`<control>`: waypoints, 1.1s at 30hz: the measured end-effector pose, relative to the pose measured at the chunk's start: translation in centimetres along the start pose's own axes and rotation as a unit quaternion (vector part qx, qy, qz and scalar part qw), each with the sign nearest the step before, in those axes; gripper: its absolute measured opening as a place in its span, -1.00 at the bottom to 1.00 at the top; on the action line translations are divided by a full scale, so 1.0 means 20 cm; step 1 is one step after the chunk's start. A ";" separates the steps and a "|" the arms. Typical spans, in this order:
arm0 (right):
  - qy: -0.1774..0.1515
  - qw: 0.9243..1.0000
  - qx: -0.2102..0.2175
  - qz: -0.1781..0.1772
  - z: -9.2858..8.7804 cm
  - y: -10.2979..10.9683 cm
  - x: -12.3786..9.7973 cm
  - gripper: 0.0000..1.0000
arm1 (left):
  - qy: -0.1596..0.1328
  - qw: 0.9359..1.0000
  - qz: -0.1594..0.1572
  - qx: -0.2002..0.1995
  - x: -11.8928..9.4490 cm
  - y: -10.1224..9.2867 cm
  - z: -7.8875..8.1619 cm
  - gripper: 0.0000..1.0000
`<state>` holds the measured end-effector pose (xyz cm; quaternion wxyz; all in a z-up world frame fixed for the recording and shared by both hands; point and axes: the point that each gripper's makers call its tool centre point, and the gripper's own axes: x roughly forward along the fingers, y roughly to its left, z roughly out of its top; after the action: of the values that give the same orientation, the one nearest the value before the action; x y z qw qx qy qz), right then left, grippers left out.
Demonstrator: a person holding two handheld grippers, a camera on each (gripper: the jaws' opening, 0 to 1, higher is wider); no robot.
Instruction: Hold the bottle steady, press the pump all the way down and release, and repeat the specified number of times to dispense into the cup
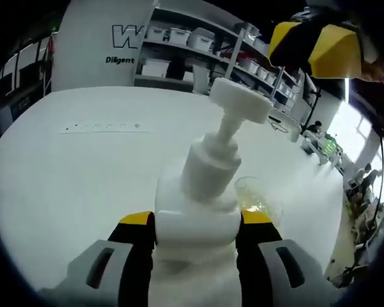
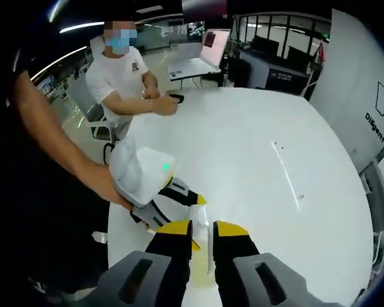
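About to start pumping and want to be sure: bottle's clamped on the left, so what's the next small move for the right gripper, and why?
Probably lower the right gripper onto the pump head and press. The left gripper already clamps the white bottle, the pump head stands raised, and the right gripper hovers just above it. The cup sits beside the bottle, roughly under the nozzle.

Bottle (image 1: 195,224) base hidden btwn left gripper (image 1: 197,225) jaws, cut by bottom edge. Cup (image 1: 257,199) partly behind bottle. Right gripper (image 1: 317,46) blurred, cut at top. In right gripper view, pump (image 2: 203,238) was mostly hidden btwn jaws, blurred; contact unclear.
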<state>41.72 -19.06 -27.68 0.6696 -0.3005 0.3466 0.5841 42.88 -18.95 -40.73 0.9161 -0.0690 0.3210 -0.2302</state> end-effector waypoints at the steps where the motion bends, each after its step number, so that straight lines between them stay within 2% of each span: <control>1: 0.002 1.000 -0.003 0.000 0.00 0.00 0.00 -0.87 | 0.000 1.000 -0.001 0.001 0.00 0.00 0.00 -0.02; 9: 0.015 1.000 -0.010 0.007 -0.01 -0.01 0.03 -1.00 | 0.002 1.000 -0.004 0.011 0.01 0.00 0.00 -0.03; 23: 0.043 0.999 -0.016 0.010 0.00 -0.03 0.08 -1.00 | 0.007 1.000 -0.009 0.023 0.01 0.00 -0.01 -0.04; 33: 0.068 0.997 -0.018 0.018 -0.02 -0.03 0.11 -1.00 | 0.013 0.999 -0.016 0.038 0.00 0.00 -0.01 -0.05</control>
<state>42.48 -18.22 -29.81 0.6284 -0.3454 0.3866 0.5800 42.80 -19.01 -40.96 0.9099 -0.0359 0.3229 -0.2579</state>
